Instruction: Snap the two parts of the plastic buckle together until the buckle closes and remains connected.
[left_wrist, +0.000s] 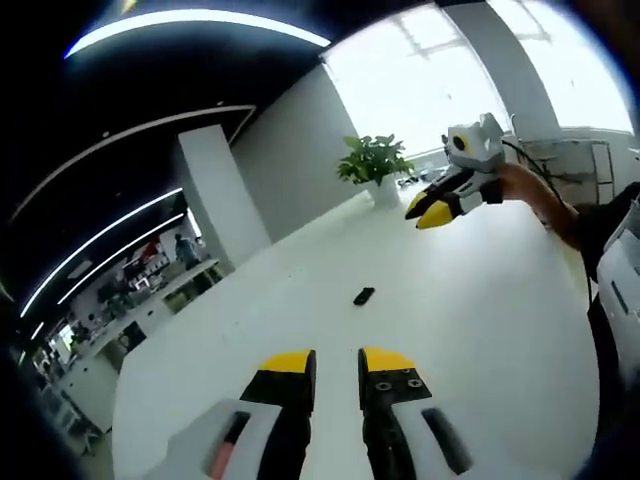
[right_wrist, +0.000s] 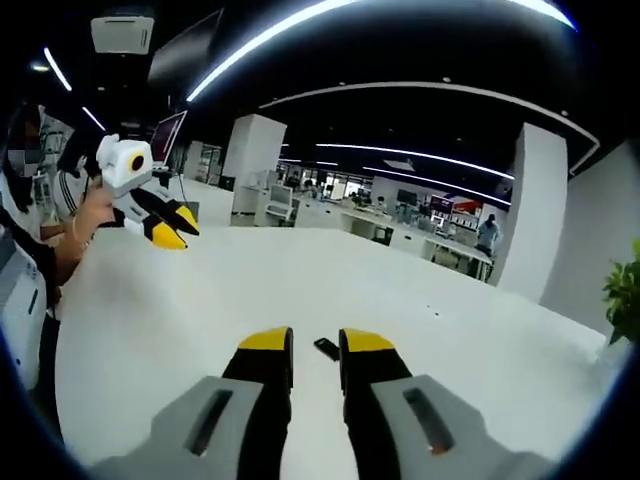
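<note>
Plainly, both grippers hover above the smooth white surface (left_wrist: 480, 300), apart. The left gripper (left_wrist: 337, 372) and right gripper (right_wrist: 315, 352) each hold yellow-tipped black fingers slightly parted, gripping nothing. A small dark buckle (left_wrist: 364, 296) lies flat between them.

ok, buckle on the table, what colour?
Black; the buckle shows best in the left gripper view, lying on the white table.

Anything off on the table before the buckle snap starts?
One small black piece lies alone on the white table; whether it is both buckle halves or one is too small to tell. Both grippers hover above, holding nothing.
</note>
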